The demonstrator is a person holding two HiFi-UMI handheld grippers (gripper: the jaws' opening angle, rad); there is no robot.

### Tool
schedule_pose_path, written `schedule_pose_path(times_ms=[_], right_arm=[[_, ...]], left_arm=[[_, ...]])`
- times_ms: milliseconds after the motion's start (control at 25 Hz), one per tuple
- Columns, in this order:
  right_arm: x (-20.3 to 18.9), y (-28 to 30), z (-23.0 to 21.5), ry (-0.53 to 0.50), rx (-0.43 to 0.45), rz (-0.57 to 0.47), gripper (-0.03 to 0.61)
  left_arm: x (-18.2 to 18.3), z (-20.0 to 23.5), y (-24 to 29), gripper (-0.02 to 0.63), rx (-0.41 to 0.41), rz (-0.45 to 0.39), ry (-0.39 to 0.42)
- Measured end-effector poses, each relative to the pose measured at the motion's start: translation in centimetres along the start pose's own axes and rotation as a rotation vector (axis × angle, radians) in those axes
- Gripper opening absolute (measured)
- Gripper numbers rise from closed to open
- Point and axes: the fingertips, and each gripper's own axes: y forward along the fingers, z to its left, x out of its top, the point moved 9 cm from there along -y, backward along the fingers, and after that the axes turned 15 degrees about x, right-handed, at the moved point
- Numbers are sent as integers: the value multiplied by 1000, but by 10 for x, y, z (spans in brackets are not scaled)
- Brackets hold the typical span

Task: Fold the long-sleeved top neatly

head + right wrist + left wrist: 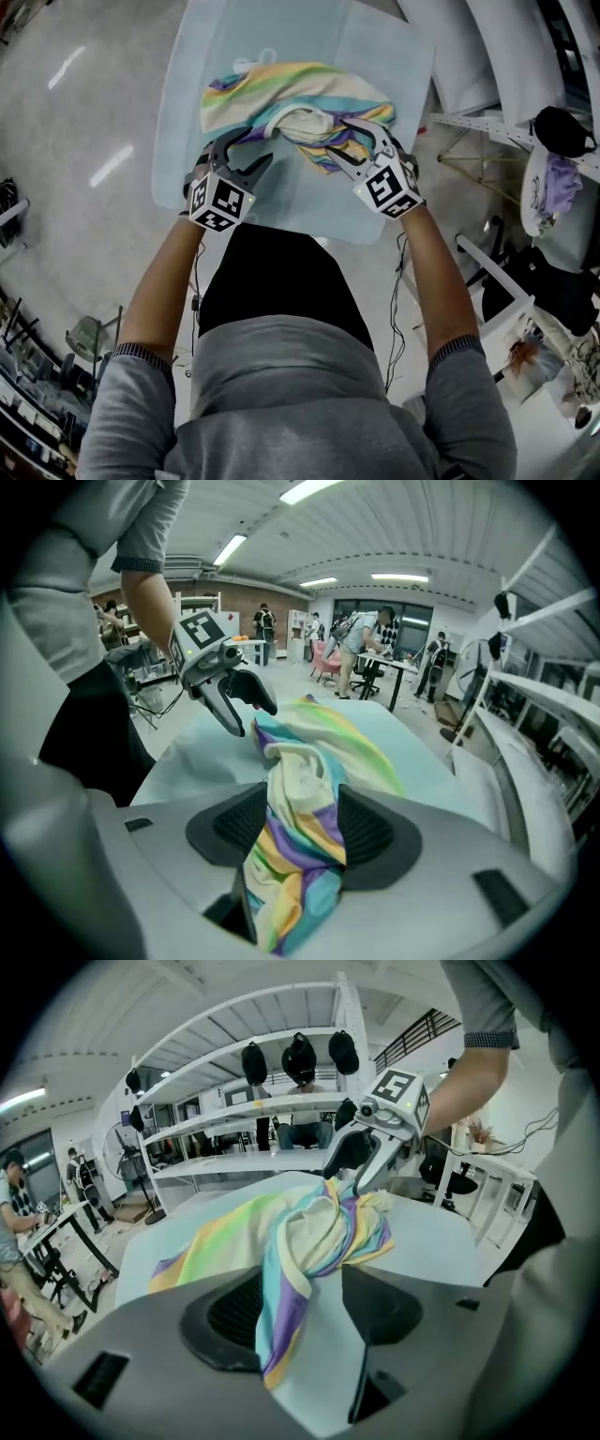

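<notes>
The pale blue tabletop point(187, 122) holds the striped long-sleeved top point(281, 94), lying bunched up in a heap near its middle. The right gripper point(341, 141) has its fingers closed on a thick fold of the top. The left gripper point(256, 148) has its fingers wide apart. A strip of the top hangs between them, touching one side only.

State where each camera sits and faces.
Head view: on the head, looking steeply down at striped top on table; arms, left tool, right tool show.
Left gripper view: on left tool, facing across the top at right tool and that arm.
Right gripper view: on right tool, facing back at left tool and that arm.
Shared: each gripper view shows top between its jaws.
</notes>
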Motion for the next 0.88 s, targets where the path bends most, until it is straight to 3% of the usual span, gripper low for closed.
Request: schedule_pose_path(times_ms=[360, 600, 880], right_arm=[[-4, 20, -10, -47, 20, 48, 230], [-12, 25, -19, -58, 35, 84, 211], [-14, 30, -34, -72, 61, 102, 145]], left_arm=[[-16, -13, 22, 217, -46, 11, 127], [-22, -10, 39, 213, -48, 31, 150], [-34, 1, 46, 202, -68, 45, 269]])
